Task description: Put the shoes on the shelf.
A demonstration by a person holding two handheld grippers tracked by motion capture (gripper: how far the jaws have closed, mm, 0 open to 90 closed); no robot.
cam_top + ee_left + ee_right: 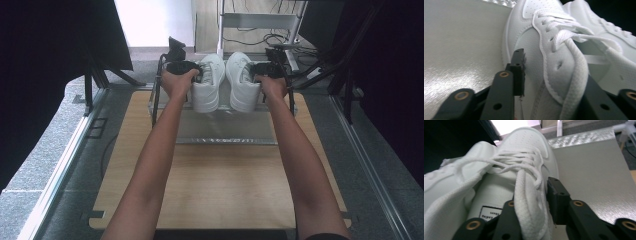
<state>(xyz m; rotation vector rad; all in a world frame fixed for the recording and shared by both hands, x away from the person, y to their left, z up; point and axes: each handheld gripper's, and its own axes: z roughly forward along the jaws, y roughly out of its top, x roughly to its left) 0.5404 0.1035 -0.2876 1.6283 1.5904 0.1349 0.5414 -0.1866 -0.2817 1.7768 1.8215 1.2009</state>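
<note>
Two white sneakers sit side by side, toes away from you, on the metal tray [225, 131] at the far end of the wooden table [220, 185]. Your left gripper [196, 75] straddles the outer collar wall of the left shoe [207, 82]: one jaw outside, one inside, a sliver of gap at the outer pad, so parted, not clamped. Your right gripper [256, 75] likewise straddles the outer collar of the right shoe [242, 82]; jaws apart, padded edge loose between them. Laces lie slack over both tongues.
</note>
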